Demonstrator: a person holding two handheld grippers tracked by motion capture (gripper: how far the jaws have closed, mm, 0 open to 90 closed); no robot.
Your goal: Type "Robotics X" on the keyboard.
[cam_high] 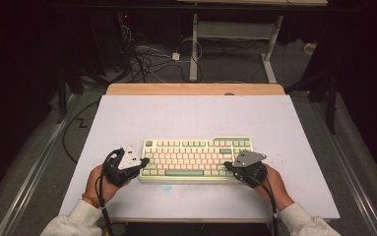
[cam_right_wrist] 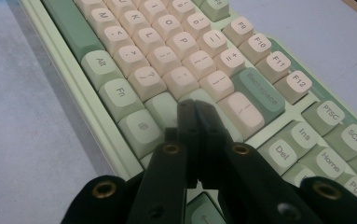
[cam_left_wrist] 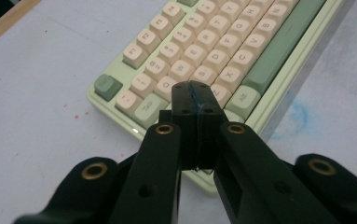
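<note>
White sleeves and two hands come in at the near edge, each holding a black, hard-plastic gripper topped by a grey three-cornered plate. The left gripper [cam_high: 144,161] has its jaws pressed together on nothing, tips over the keyboard's [cam_high: 196,158] left end. The right gripper [cam_high: 227,166] is likewise closed and empty, over the right-hand keys. The keyboard, pale green with cream rounded keycaps, lies flat near the front of the smooth, matte white table [cam_high: 196,113].
</note>
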